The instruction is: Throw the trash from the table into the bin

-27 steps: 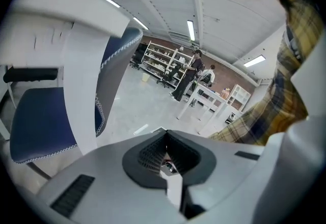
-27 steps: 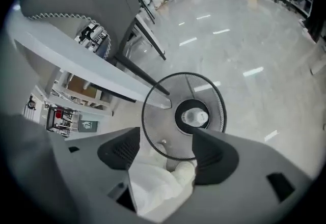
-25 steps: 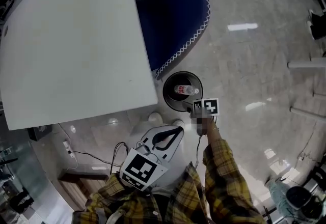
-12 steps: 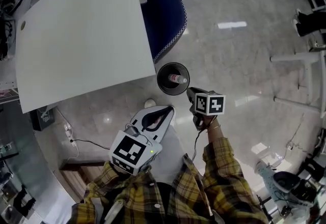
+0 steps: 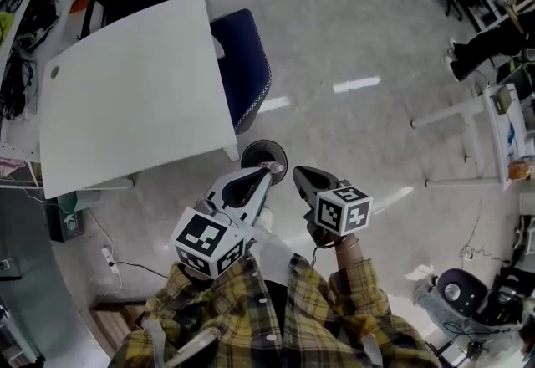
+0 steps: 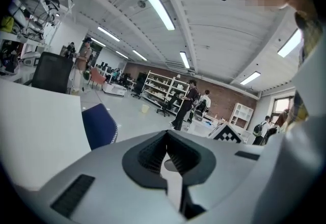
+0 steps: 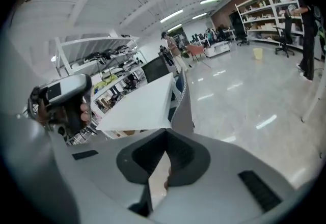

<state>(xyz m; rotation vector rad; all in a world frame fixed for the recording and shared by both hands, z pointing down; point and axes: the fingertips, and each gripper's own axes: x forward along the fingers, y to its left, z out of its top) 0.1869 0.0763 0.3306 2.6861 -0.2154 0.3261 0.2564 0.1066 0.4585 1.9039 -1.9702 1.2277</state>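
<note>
**White rectangular table, round black bin, jaws closed on nothing**

Seen from overhead, a pale grey glossy floor spreads around the table. A dark blue upholstered chair with white edge stitching stands tucked against the table's right side. A person in a yellow plaid shirt stands below the table's near edge, holding both grey tools side by side. The bin sits on the floor just off the table's near right corner. It is partly covered by the left gripper, so what lies inside cannot be made out. That gripper's jaws are pressed together, empty. Just right of it, the right gripper is likewise closed on nothing.
</note>
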